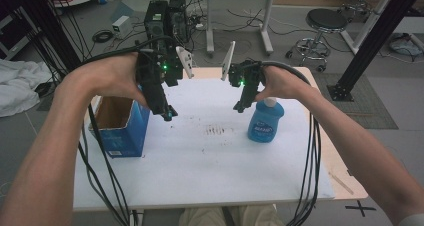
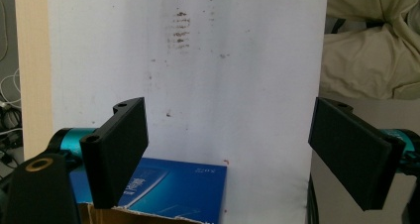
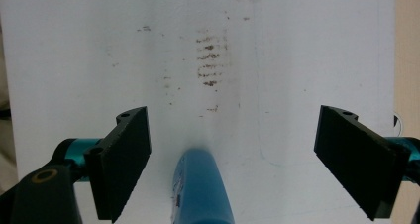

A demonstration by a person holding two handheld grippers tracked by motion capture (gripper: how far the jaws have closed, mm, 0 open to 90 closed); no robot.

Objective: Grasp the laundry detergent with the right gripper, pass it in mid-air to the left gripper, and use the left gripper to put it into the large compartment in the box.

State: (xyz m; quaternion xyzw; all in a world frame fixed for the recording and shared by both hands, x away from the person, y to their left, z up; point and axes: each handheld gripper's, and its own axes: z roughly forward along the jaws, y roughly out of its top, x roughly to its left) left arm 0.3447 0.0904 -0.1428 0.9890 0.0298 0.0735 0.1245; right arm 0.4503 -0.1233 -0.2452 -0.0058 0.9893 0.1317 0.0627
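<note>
White board [image 1: 200, 161] covers most of the wooden table [image 1: 345, 178], with a patch of brown smudges [image 1: 216, 131] near its middle. A blue bottle [image 1: 265, 121] with a white cap stands upright on the board, right of the smudges. An open blue cardboard box [image 1: 120, 126] sits at the board's left edge, flaps up; what lies inside cannot be made out.

Left gripper [image 1: 169, 114]: held above the board just beside the box's right wall, pointing down. In the left gripper view [image 2: 228, 154] its jaws stand wide apart with nothing between them; the blue box [image 2: 173, 187] lies below, and the smudges [image 2: 181, 30] lie farther off on the white board [image 2: 237, 85].

Right gripper [image 1: 239, 106]: held above the board just left of the bottle's cap, tilted down. In the right gripper view [image 3: 233, 159] its jaws are likewise spread wide. The blue bottle [image 3: 200, 189] rises from the bottom edge between them, nearer the left jaw and clear of both. Smudges [image 3: 210, 60] show on the board beyond.

Both hands are raised off the table, each wrapped around its gripper body, with black cables [image 1: 307, 151] trailing back past the forearms. A black stool [image 1: 325, 26] stands on the floor behind the table.
</note>
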